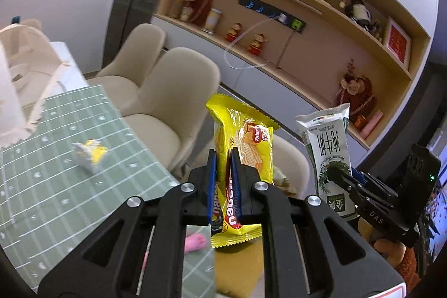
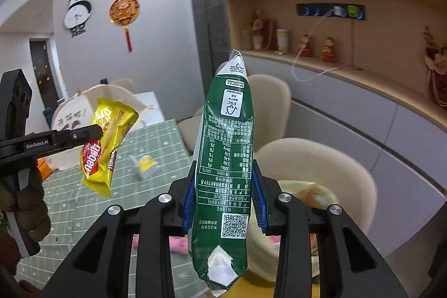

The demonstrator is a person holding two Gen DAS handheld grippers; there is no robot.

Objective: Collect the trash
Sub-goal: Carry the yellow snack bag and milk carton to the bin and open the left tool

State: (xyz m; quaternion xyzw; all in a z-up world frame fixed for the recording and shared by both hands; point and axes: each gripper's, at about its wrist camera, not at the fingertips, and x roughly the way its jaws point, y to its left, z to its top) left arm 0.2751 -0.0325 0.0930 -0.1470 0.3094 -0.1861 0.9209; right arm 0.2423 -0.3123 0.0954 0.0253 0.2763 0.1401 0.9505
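Gripping a yellow wafer wrapper [image 1: 241,147] in my left gripper [image 1: 222,155], it stands toward 12 o'clock. My right gripper [image 2: 223,172] clamps a green milk carton [image 2: 226,147]. Crumpled wrapper [image 1: 89,154] lies on the table [image 1: 56,200] at 10 o'clock.

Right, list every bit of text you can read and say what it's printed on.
"Richeese" and "nabati": yellow wafer wrapper in the left gripper.
"FSC", "NRV%", "GB 25190": green milk carton in the right gripper.
"GenRobot.AI": left gripper body, seen from the right wrist.
"DAS": right gripper body, seen from the left wrist.
Carton's fine Chinese print, paper bag characters: too small to read.
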